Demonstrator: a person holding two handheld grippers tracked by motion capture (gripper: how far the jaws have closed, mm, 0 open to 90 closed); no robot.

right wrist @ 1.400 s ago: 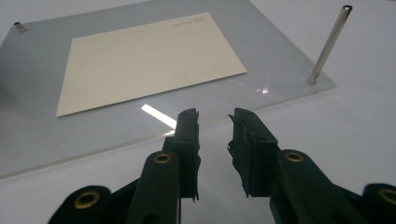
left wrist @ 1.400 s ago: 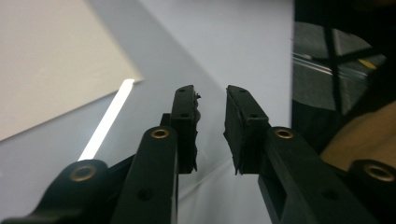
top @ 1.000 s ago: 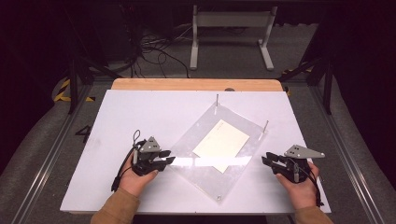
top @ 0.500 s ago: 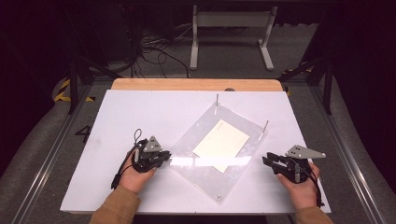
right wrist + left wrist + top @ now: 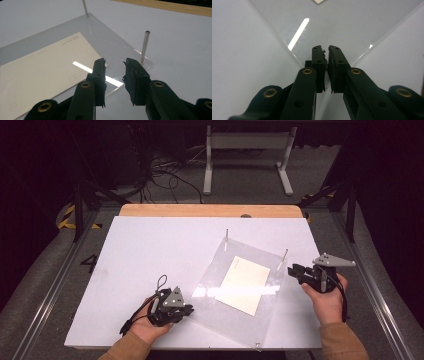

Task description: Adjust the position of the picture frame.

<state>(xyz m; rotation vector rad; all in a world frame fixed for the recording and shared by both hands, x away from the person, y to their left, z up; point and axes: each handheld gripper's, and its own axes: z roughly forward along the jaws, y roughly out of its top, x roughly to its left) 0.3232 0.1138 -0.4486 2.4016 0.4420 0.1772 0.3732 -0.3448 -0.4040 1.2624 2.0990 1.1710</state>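
Lying flat on the white bench between the two sets of fingers is a clear, square acrylic plate, turned so that its corners point toward and away from the person. A cream rectangular sheet of paper lies in the plate's middle, and thin metal posts stand up from its corners; in the right gripper view one post rises just beyond the right fingertips, at the plate's near corner.

The left gripper sits at the plate's left corner, held in the person's left hand. Its fingers have just been closing and now stand nearly together with only a sliver of a gap; in the left gripper view the plate's corner runs in between them, and they look clamped on its edge.

The right gripper, in the right hand, is at the plate's right corner. Its fingers stand a little apart, and in the right gripper view they hang just above the plate's edge beside the paper, pressing on nothing that I can see.

A strip of bare wood shows along the bench's far edge, past both pairs of fingers.
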